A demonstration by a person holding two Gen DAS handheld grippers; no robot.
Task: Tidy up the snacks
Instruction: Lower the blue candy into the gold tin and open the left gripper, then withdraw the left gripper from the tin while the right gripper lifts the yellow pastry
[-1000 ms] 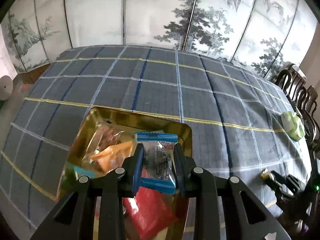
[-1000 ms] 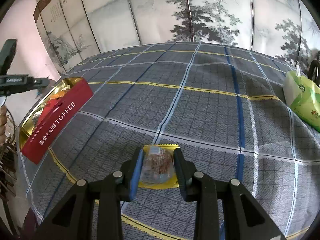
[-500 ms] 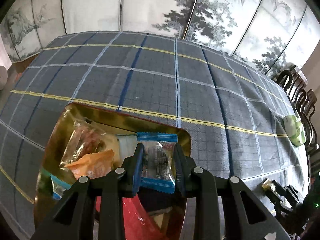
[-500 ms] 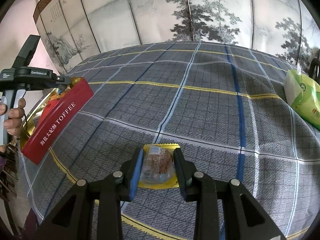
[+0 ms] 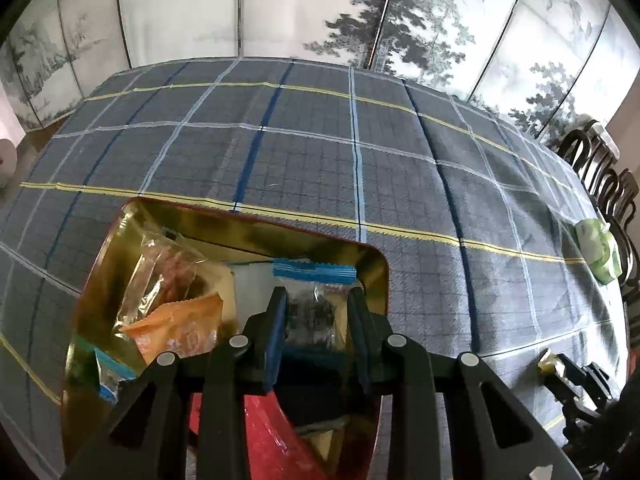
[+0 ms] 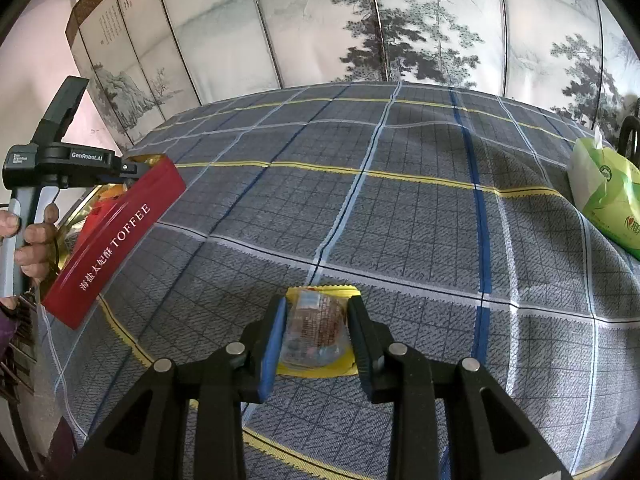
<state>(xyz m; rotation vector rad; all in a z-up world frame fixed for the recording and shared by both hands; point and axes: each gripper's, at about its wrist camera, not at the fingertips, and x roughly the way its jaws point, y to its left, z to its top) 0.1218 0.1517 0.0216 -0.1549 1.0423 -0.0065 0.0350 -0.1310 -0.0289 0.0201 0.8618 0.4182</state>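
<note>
- The red tin [image 6: 114,240], lettered "TOFFEE", sits at the table's left edge.
- Left gripper [image 5: 316,312], marked "GenRobot.AI", pinches a blue-edged snack packet [image 5: 312,304] over the tin's gold interior [image 5: 180,232], lower than a second ago.
- Right gripper [image 6: 316,328] still clamps a yellow-edged snack [image 6: 316,332] above the plaid tablecloth [image 6: 400,220].

- Soft, even daylight fills both views; the painted screen panels [image 6: 328,36] read pale and slightly washed out.
- Fisheye distortion bows the plaid tablecloth [image 5: 320,152] into a dome, with black vignette at the corners.
- The gold tin interior [image 5: 248,232] shows warm, smeary reflections — its lower contents sit in shadow.
- Focus is sharp centrally, softer toward the rims.
</note>
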